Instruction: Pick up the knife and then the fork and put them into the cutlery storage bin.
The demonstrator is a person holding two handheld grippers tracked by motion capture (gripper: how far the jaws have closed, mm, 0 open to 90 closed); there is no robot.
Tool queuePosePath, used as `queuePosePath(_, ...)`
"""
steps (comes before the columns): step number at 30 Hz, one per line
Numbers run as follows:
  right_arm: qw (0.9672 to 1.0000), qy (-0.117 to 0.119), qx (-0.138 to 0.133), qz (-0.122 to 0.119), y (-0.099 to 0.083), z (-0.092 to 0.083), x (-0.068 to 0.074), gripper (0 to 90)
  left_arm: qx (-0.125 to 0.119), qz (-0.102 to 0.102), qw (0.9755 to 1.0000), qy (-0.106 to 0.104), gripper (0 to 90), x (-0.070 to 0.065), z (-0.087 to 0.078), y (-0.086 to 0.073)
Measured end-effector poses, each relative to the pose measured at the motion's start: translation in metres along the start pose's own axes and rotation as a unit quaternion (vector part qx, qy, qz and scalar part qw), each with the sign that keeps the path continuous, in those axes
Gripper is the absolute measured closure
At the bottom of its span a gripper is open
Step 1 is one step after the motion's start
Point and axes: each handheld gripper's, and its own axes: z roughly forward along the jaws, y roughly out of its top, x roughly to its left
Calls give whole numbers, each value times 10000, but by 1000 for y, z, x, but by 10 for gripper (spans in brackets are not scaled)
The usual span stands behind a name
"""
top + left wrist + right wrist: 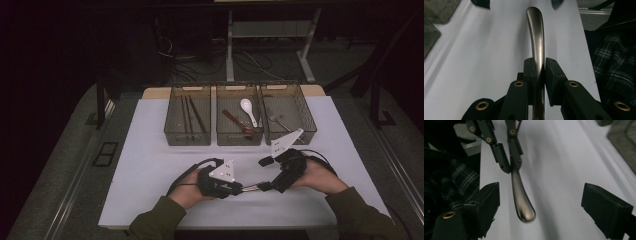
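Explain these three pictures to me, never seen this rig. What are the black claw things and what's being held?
No robot here: a person holds a hand-operated two-jaw gripper in each hand. The high view looks down on the white table from above the person. The other two cameras ride on the grippers and look along their black jaws.

The left gripper is clamped on the handle of a metal utensil; its working end is hidden behind the jaws, so I can't tell which kind. In the right gripper view that handle pokes out between the wide-open jaws of the right gripper, which isn't touching it.

At the back stand three mesh bins: the left bin holds dark sticks, the middle bin a white spoon, the right bin something metal.
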Motion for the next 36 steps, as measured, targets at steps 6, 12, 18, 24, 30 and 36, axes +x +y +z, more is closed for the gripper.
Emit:
queuePosePath(6, 9984, 350, 380, -233, 17, 15, 3, 223, -60, -14, 10000, 40, 786, -1, -2, 2)
queuePosePath(12, 9958, 580, 640, -304, 26, 25, 3, 317, -87, -2, 10000, 43, 786, -2, -1, 4)
queuePosePath(18, 9908, 805, 1049, -276, 30, 34, 4, 448, -82, 77, 9999, 42, 786, -3, -1, 6)
queuePosePath(24, 9855, 980, 1354, -308, 29, 42, 3, 611, 17, 132, 9999, 12, 785, -5, -3, 10)
queuePosePath(30, 9826, 1179, 1391, -363, 29, 43, 4, 749, 30, 245, 9997, 66, 785, -5, -4, 13)
queuePosePath(36, 9841, 1175, 1282, -363, 29, 40, 3, 769, -22, 172, 9998, 59, 786, -6, -5, 14)
